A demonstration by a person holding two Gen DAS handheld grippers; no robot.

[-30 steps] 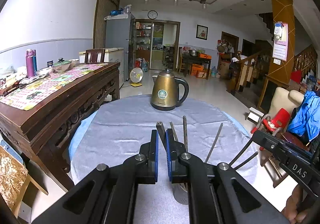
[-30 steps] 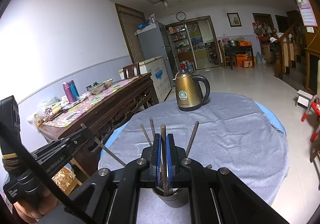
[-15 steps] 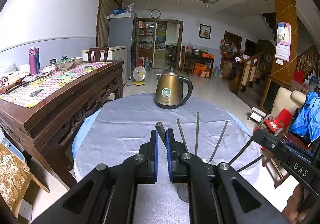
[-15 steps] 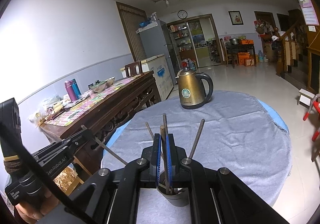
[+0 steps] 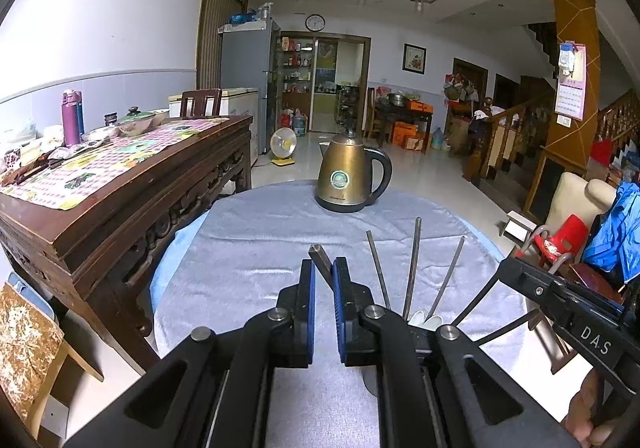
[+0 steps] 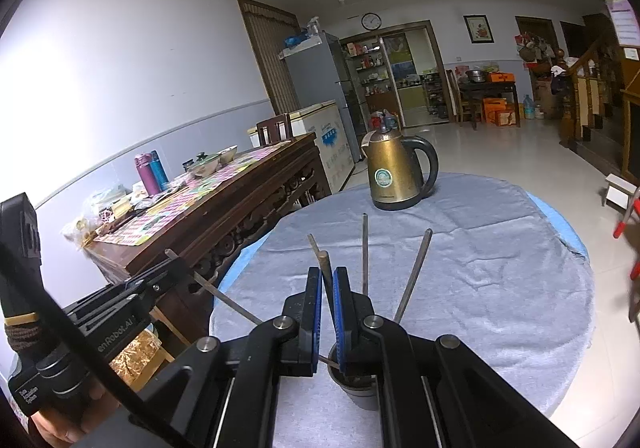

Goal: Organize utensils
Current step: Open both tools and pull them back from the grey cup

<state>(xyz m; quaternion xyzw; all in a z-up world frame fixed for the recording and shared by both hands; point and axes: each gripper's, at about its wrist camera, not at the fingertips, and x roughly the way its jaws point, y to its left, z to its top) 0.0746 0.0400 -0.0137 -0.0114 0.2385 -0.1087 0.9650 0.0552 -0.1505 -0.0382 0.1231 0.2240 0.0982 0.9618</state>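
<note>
My left gripper is shut on a dark metal utensil handle that sticks up between its blue pads. Right of it several thin metal chopsticks stand fanned out in a holder, with a white spoon among them. My right gripper is shut on a brown-tipped utensil handle above a dark round utensil cup on the grey cloth. More chopsticks lean out of the cup. The left gripper also shows at the left of the right wrist view, holding a metal rod.
A brass electric kettle stands at the far side of the round table with the grey cloth. A dark wooden sideboard with bottles and bowls stands close on the left. Chairs and blue clothing are on the right.
Both grippers have risen and tilted a little, so the kettle and chopsticks sit further to the right in the left wrist view. Both stay shut on their utensils.
</note>
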